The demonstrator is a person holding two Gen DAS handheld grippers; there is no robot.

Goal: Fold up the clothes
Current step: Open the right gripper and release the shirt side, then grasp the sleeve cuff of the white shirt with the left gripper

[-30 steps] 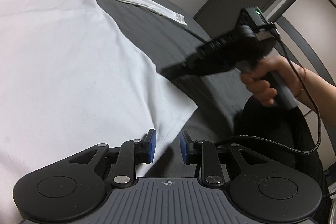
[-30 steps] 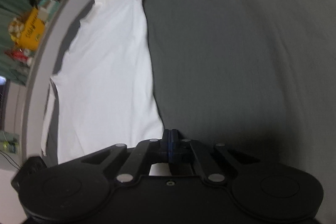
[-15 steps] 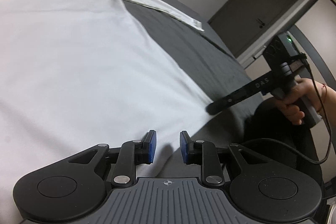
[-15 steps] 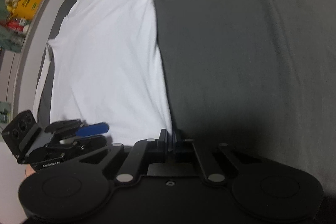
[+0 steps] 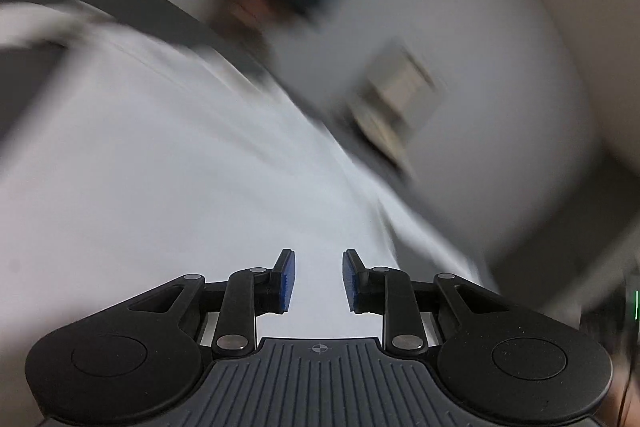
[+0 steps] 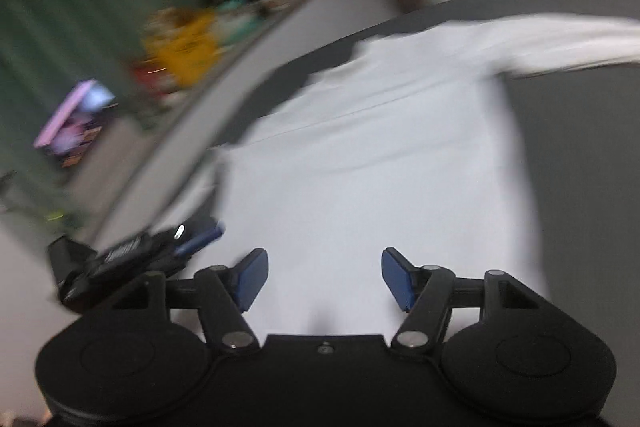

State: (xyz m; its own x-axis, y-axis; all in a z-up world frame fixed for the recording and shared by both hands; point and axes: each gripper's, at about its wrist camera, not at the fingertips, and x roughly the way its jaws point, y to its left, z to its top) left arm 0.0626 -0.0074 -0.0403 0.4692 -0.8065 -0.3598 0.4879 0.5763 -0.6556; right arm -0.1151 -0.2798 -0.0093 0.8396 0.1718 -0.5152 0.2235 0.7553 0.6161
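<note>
A white long-sleeved shirt (image 6: pixel 372 167) lies spread flat on a dark grey surface (image 6: pixel 580 155); one sleeve (image 6: pixel 560 43) stretches away to the right. In the left wrist view the same shirt (image 5: pixel 160 187) fills the lower left, blurred by motion. My left gripper (image 5: pixel 318 281) hovers over the shirt, its blue pads a narrow gap apart with only cloth seen behind them. My right gripper (image 6: pixel 322 281) is above the shirt's near part, its jaws opening wide with nothing between them. The left gripper (image 6: pixel 204 235) shows at the lower left of the right wrist view.
A person in a grey top (image 5: pixel 460 75) stands at the far side of the surface. A green curtain (image 6: pixel 100 7) and blurred coloured items, one yellow (image 6: pixel 184 47), lie beyond the surface's left edge (image 6: pixel 192 131).
Both views have swung round and blurred. The right gripper, shut before, has opened wide. The left gripper keeps the same narrow gap and now sits over the shirt's middle.
</note>
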